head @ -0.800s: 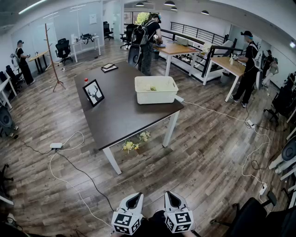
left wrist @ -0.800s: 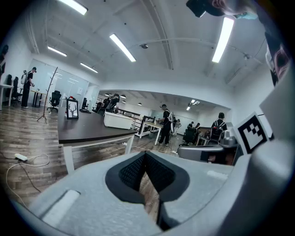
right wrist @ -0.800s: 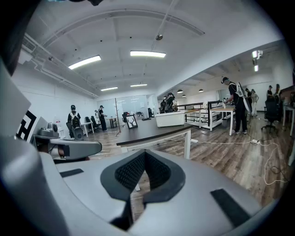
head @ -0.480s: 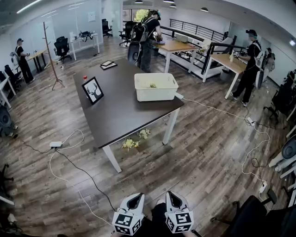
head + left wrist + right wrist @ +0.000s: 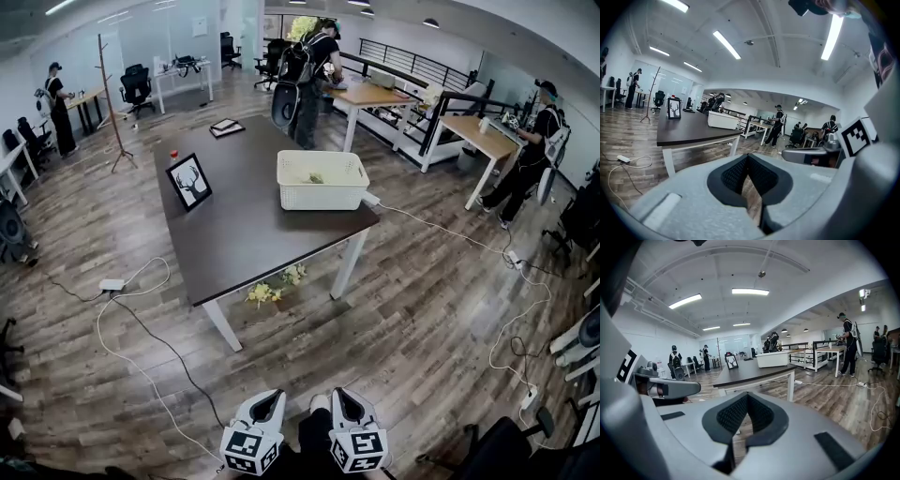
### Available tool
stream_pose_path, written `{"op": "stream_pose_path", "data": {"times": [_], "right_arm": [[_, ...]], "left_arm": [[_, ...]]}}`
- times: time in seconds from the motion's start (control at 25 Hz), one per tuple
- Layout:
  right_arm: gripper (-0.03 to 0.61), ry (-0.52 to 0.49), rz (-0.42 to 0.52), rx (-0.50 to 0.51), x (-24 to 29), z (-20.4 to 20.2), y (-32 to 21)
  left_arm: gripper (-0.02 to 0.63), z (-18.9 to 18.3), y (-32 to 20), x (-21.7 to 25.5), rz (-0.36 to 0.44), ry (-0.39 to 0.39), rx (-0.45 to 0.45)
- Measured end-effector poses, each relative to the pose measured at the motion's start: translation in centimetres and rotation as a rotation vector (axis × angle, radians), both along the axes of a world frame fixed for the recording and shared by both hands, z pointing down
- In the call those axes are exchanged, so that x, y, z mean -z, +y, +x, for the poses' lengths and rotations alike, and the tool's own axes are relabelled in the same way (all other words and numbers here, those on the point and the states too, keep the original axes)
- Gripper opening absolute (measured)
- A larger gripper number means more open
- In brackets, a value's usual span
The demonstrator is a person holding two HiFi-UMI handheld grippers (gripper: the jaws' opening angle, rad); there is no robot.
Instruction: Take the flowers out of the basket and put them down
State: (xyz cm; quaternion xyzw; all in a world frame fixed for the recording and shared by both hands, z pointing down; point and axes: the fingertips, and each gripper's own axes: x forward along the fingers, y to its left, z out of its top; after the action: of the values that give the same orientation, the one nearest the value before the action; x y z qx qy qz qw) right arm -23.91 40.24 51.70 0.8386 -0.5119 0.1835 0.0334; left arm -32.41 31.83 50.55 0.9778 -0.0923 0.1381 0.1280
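Well ahead, basket (image 5: pixel 323 197) near table (image 5: pixel 244 234) edge.

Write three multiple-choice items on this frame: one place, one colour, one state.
1. In the head view, the white basket stands where from the framed deer picture? A left; B right; C on it.
2. The flowers under the dark table are: A red; B pale yellow; C blue.
3. The left gripper and right gripper are: A open; B shut on flowers; C shut, empty.
Key: B, it sits rightward on the tabletop; B, the blooms look yellowish; C, both gripper views show jaws together, nothing between.
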Motion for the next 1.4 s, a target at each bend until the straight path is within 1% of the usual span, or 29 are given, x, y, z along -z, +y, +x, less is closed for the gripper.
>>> {"op": "stream_pose_path", "data": {"times": [0.28, 0.64, 0.84, 1.04, 1.24, 1.4], "right_arm": [[0.005, -0.011, -0.003, 0.028, -0.3, 5.4, -2.4], [0.005, 0.008, 0.001, 0.098, 0.3, 12.5, -5.3], [0.005, 0.015, 0.009, 0.127, 0.7, 16.0, -6.1], [0.005, 0.025, 0.037, 0.141, 0.9, 19.0, -5.8], [0.005, 0.022, 0.051, 0.160, 1.0, 21.4, -5.5], [0.005, -0.001, 0.064, 0.143, 0.5, 22.3, -5.1]], "left_arm": [[0.009, 4.6, -2.0, -0.1, -0.007, -0.019, 0.019], [0.009, 12.0, -4.0, 0.8, 0.019, -0.011, 0.050], [0.009, 15.9, -4.2, 1.3, 0.030, -0.007, 0.062], [0.009, 19.4, -3.7, 1.9, 0.069, 0.006, 0.067], [0.009, 21.7, -3.5, 2.4, 0.079, 0.017, 0.093], [0.009, 22.7, -2.7, 1.7, 0.085, -0.003, 0.072]]}}
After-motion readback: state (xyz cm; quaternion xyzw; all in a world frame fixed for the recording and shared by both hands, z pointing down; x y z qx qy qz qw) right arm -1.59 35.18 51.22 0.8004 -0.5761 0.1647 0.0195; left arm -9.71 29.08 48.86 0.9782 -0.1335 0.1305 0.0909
